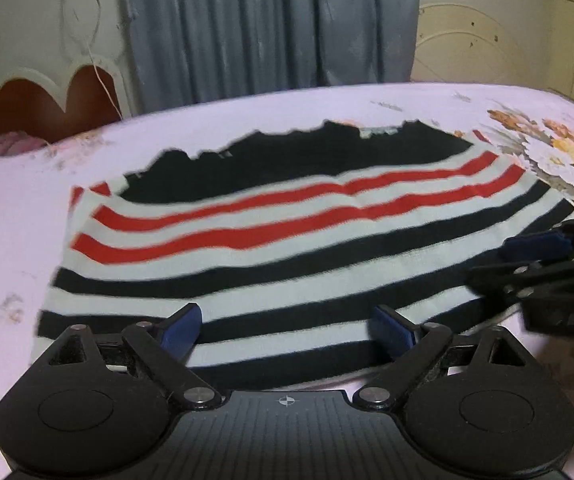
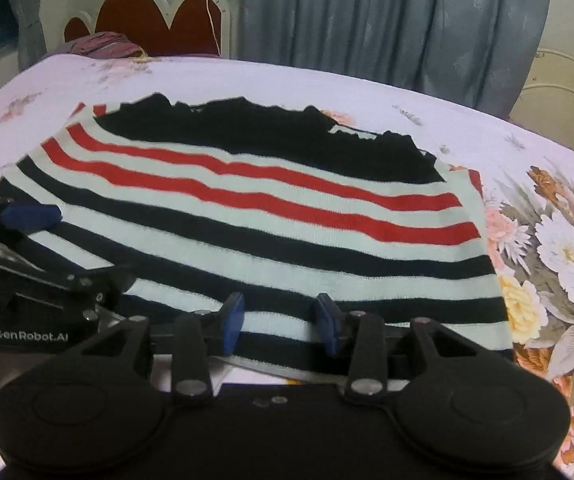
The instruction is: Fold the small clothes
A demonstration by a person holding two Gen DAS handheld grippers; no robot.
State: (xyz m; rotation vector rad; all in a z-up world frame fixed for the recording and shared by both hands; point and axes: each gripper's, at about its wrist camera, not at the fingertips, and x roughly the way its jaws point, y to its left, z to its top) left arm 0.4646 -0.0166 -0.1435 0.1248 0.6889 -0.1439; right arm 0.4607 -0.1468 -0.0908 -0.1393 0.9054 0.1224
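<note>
Left wrist: one striped garment [image 1: 287,248], two grippers [image 1: 287,330] [image 1: 535,252].

I am looking across a bed covered by a pale pink floral bedsheet [image 2: 527,152]. Behind it hang grey-blue curtains [image 2: 387,16] against a cream wall [image 1: 23,20]. A white-edged scalloped headboard [image 2: 159,20] with dark red panels stands at the far left, a crumpled pink cloth [image 2: 105,45] just before it.

Home bedroom: floral bedsheet [image 2: 547,248], headboard [image 2: 147,20], curtains [image 2: 387,20].
</note>
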